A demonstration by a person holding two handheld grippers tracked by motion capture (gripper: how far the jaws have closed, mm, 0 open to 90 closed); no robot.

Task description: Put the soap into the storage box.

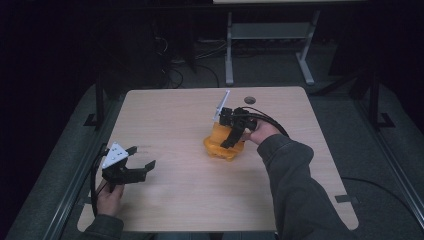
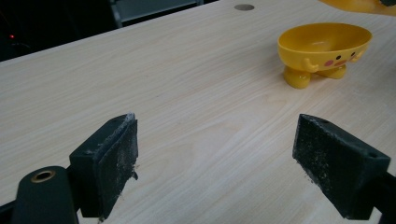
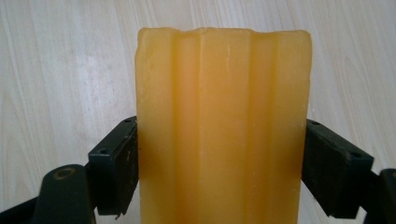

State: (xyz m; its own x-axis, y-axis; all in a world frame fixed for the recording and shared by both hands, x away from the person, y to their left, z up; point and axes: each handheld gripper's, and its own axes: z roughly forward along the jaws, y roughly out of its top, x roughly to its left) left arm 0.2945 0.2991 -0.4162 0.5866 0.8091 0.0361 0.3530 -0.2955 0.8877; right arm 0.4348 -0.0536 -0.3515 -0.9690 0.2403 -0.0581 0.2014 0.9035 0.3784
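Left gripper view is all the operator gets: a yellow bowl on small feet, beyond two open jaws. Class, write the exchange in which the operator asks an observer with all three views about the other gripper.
Operator: Is the right gripper holding anything?
Observer: Yes. In the right gripper view, the right gripper is shut on a ribbed amber block.
Operator: Where is it relative to my bowl?
Observer: In the high view it is over the yellow bowl, with the person's right hand behind it. Your left gripper is off towards the table's left edge.
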